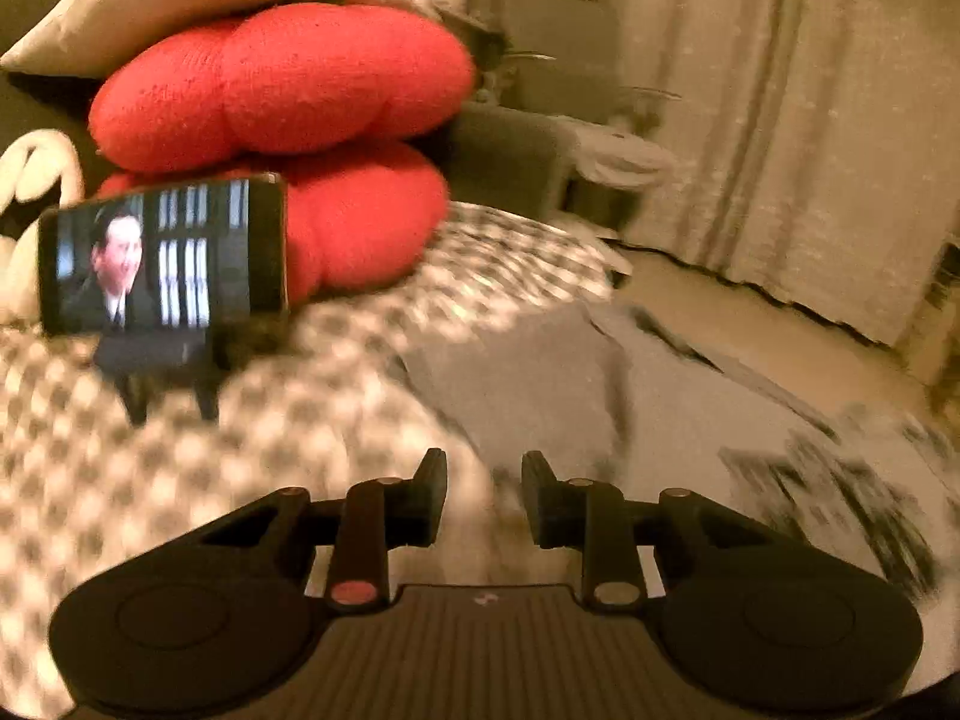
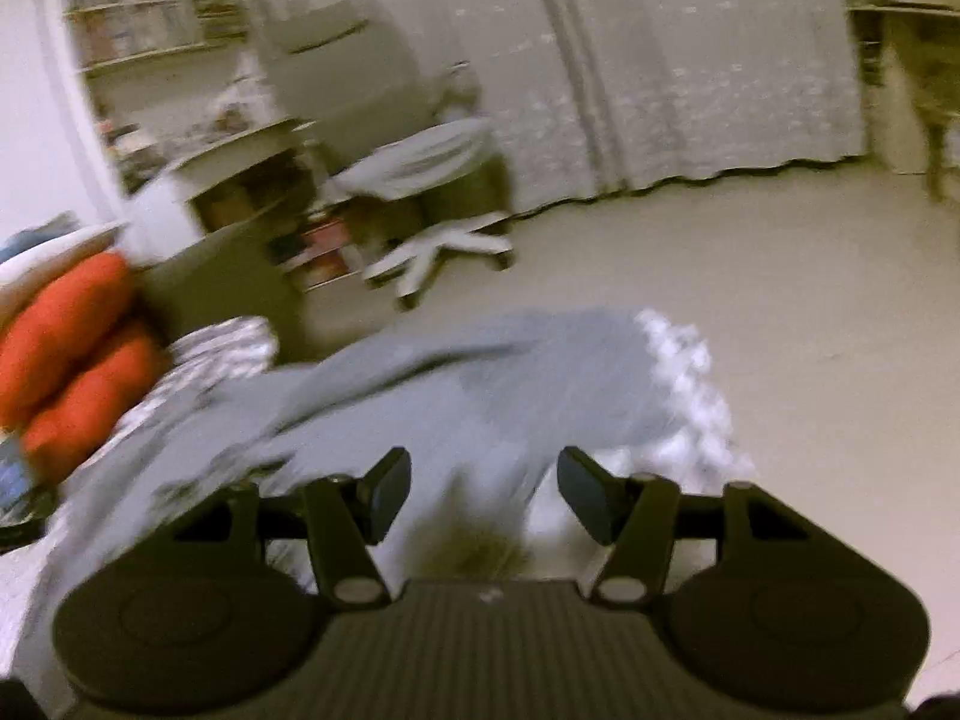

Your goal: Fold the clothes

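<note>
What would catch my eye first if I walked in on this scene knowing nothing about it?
Probably the red lip-shaped cushion at the head of the checked bedcover, with a phone playing a video propped on a stand just in front of it. Next, the grey garment spread on the bed, with the open left gripper and right gripper above it.

2 red cushions, 1 phone, 1 grey garment
</note>
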